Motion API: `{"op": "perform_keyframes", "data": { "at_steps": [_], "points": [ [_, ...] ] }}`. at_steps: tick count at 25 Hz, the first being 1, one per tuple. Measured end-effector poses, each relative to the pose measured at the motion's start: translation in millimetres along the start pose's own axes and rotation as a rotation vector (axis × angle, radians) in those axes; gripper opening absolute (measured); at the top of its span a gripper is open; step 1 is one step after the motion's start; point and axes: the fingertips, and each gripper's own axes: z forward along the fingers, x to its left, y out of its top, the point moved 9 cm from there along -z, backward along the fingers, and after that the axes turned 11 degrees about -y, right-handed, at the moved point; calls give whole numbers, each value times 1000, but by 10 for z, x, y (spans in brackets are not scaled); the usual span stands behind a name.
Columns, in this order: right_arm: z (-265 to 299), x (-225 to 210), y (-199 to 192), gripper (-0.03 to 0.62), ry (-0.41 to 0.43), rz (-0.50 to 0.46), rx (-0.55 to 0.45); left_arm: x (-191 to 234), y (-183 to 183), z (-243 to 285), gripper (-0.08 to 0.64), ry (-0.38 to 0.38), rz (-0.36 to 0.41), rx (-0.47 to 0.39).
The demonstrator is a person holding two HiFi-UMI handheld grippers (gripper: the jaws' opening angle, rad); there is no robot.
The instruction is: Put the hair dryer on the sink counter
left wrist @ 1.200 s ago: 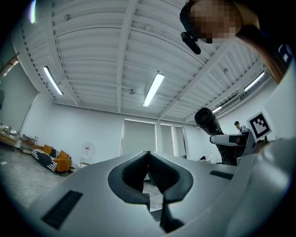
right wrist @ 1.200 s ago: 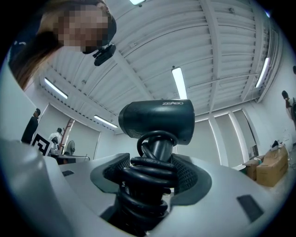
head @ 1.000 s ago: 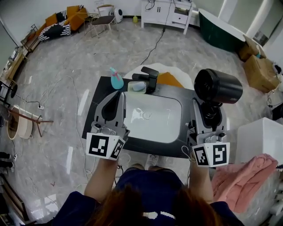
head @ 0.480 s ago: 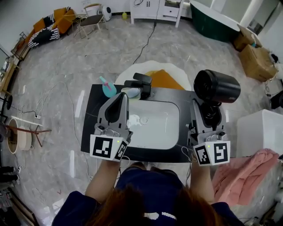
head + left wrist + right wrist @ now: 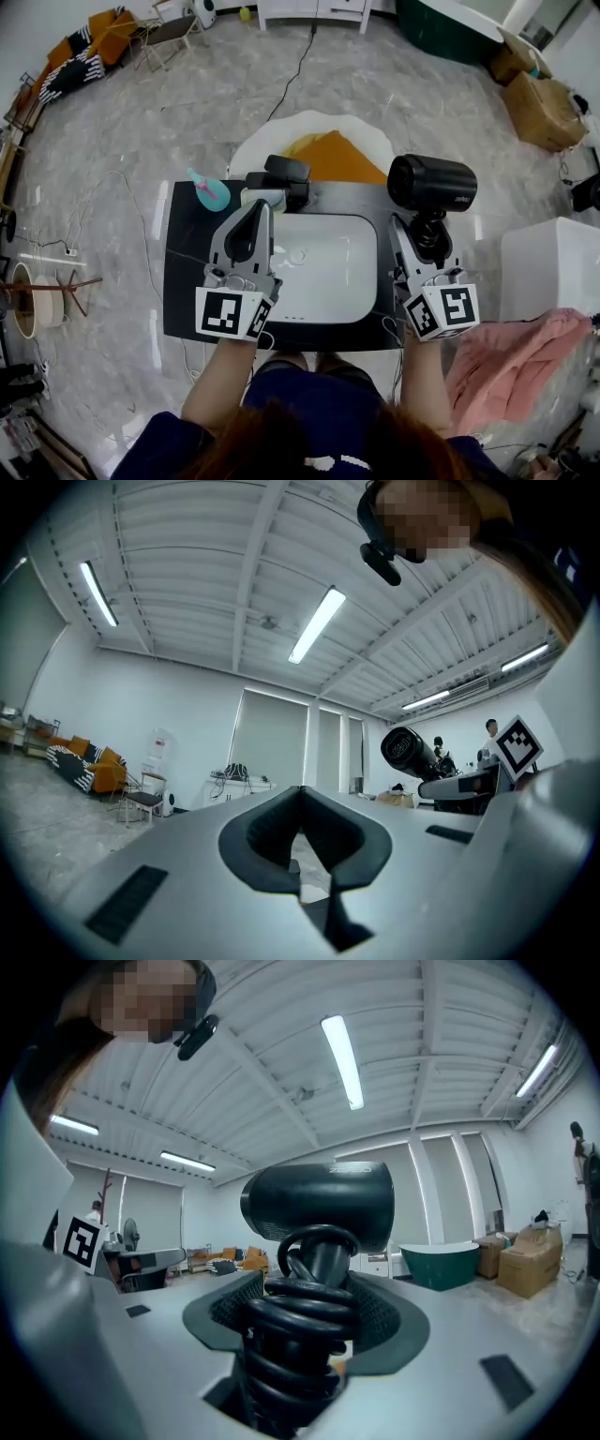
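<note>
Your right gripper (image 5: 418, 242) clamps the hair dryer (image 5: 433, 184) by its cord-wrapped handle, above the counter (image 5: 186, 309) right of the sink (image 5: 328, 281). Your left gripper (image 5: 253, 212), jaws together and empty, hovers over the sink's left edge.

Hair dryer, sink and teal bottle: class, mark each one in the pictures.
hair dryer (image 5: 433, 183), head view, on its black barrel.
sink (image 5: 337, 277), head view, on the bare white basin floor.
teal bottle (image 5: 212, 194), head view, on its body.
</note>
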Motion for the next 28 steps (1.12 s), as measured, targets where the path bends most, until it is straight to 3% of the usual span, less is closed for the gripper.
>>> {"op": "perform_keyframes", "data": {
  "at_steps": [5,19,28],
  "points": [
    [431,-229,-459,290,-8,36,140,111,-330,253,18,19,-28,45],
    [1446,-813,-2052,290,-48,2,618,372,-1049,637,18,46,-80,152],
    [1624,-949,-2536,291,-67,-17,832,391,-1204,682,18,39,-86,186]
  ]
}}
